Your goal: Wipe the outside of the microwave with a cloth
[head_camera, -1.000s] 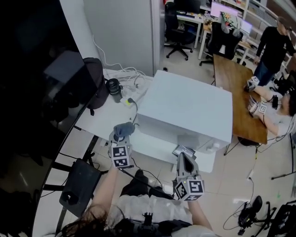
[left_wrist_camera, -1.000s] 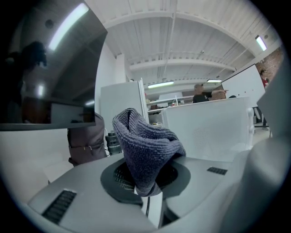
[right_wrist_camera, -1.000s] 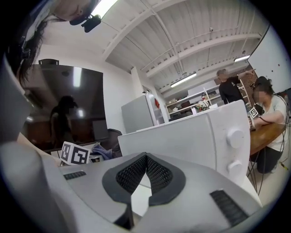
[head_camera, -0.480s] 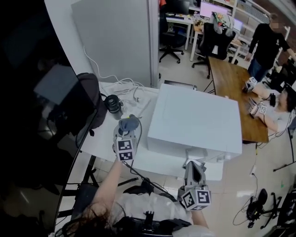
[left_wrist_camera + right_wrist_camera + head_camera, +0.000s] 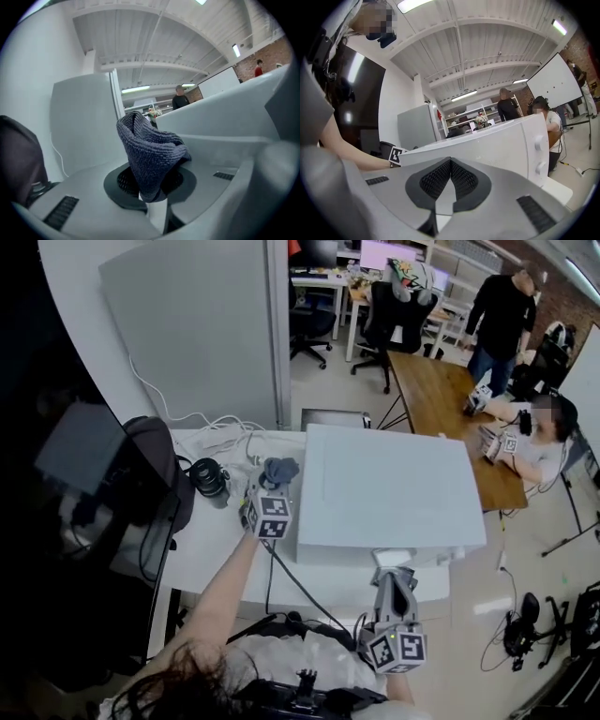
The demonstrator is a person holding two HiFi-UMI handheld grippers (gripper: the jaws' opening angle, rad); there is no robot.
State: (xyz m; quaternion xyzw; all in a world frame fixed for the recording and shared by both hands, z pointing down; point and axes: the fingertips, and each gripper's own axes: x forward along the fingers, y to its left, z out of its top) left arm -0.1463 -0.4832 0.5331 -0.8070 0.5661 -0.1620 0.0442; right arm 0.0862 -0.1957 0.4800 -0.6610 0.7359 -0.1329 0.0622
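Note:
The white microwave [image 5: 389, 488] stands on a white table, seen from above in the head view. My left gripper [image 5: 272, 484] is shut on a dark blue-grey cloth [image 5: 279, 470], held against the microwave's left side near its top edge. In the left gripper view the bunched cloth [image 5: 150, 154] sticks up from the closed jaws, with the microwave [image 5: 225, 117] to the right. My right gripper [image 5: 394, 589] hangs in front of the microwave's front face, shut and empty. The right gripper view shows the microwave's front [image 5: 487, 150] with two knobs [image 5: 540, 154].
A dark lens-like cylinder [image 5: 208, 476], white cables [image 5: 211, 432] and a black bag [image 5: 155, 460] lie on the table left of the microwave. A black cable [image 5: 300, 582] hangs over the front edge. A grey partition [image 5: 197, 324] stands behind. People are at a wooden table [image 5: 441, 399] at the right.
My left gripper with the cloth has moved up and away along the microwave's left side. The right gripper stayed low in front. The head view has shifted.

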